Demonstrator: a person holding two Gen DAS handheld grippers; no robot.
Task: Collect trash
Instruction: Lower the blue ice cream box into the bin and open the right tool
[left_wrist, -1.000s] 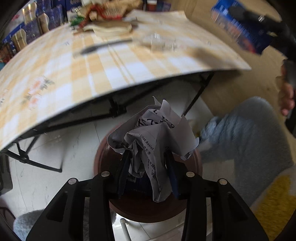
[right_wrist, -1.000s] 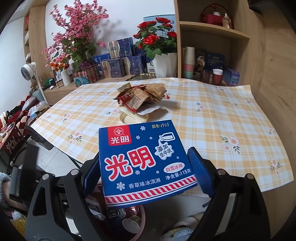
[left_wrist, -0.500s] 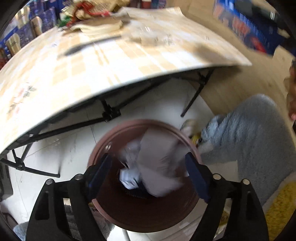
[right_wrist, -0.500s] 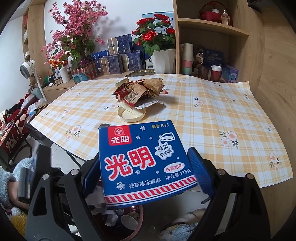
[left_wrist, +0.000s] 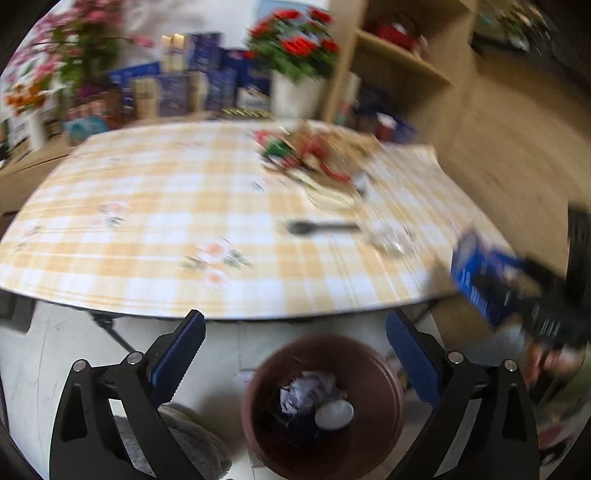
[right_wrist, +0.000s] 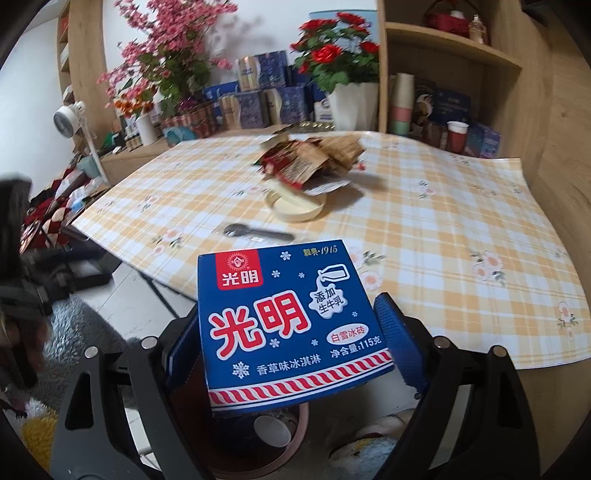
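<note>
Through the left wrist camera, my left gripper (left_wrist: 293, 350) is spreading its jaws with nothing between them, hanging above the brown bin (left_wrist: 325, 406) on the pale floor. Crumpled paper (left_wrist: 308, 387) is lying inside it beside a white cup (left_wrist: 334, 414). Everything beyond is smeared by motion blur. On the checked tablecloth (left_wrist: 147, 221) I am making out a black spoon (left_wrist: 321, 227) and a heap of wrappers (left_wrist: 314, 155), all of it light, I would guess. Off to the right the blue carton (left_wrist: 484, 280) is showing in my other gripper.

Through the right wrist camera, my right gripper (right_wrist: 291, 332) is pinching the blue ice-cream carton (right_wrist: 291, 317) by its two side walls, with the bin's rim (right_wrist: 291, 446) showing just below it. The carton is looking like thin, glossy cardboard: light, probably empty, fairly stiff along its edges but liable to crush or slip, so the side walls are the place to keep holding. On the table behind, the wrappers (right_wrist: 310, 162) are sitting on a shallow cream bowl (right_wrist: 297, 208), with the spoon (right_wrist: 258, 232) nearer me. Flowers, boxes and wooden shelves are crowding the back of the room.
</note>
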